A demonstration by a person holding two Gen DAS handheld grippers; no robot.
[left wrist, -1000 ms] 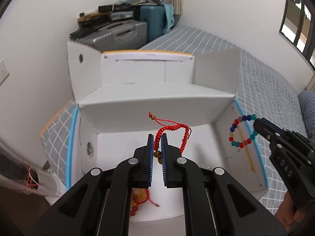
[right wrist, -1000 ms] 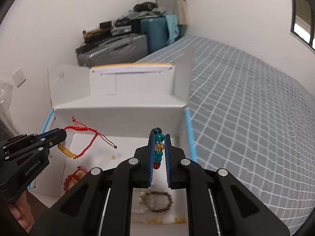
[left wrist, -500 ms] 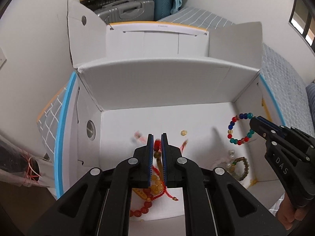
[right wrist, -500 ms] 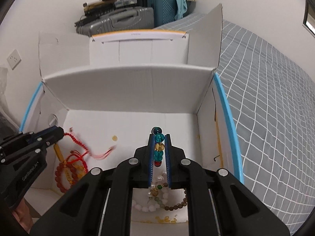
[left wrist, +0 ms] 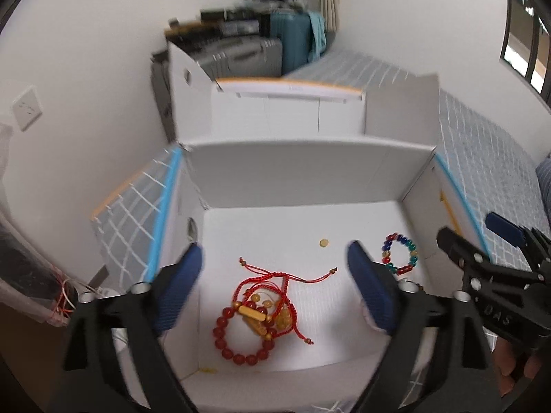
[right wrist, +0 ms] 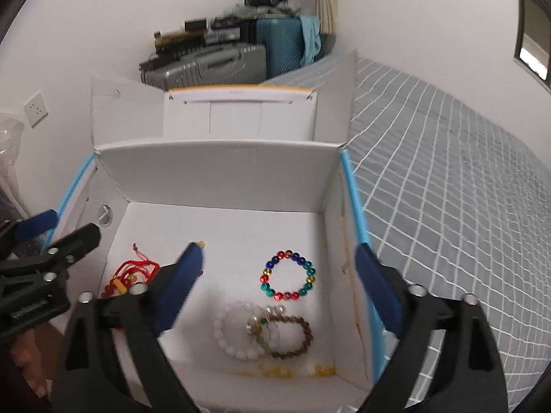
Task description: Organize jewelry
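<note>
Jewelry: we now see all of it lying on the floor of the white box (right wrist: 220, 186), which sits on the bed (right wrist: 465, 206).
Red cord bracelet (left wrist: 272, 285): half a second ago it hung pinched in our left gripper (left wrist: 275, 285); now it rests on the left side of the box, tangled over the red bead bracelet (left wrist: 241, 337).
Multicolour bead bracelet (right wrist: 287, 275): a moment ago clamped in our right gripper (right wrist: 279, 285); now it lies flat near the right wall, just behind the white bead bracelet (right wrist: 234, 334) and the brown bead bracelet (right wrist: 292, 337).
Left fingers (left wrist: 179, 292): spread wide, holding nothing.
Right fingers (right wrist: 179, 289): likewise spread wide and empty.
Loose bead (left wrist: 323, 242): lies alone on the box floor, apart from both piles.
Meaning: we judge both drops done; with both grippers free, we can fetch any pieces left outside.
</note>
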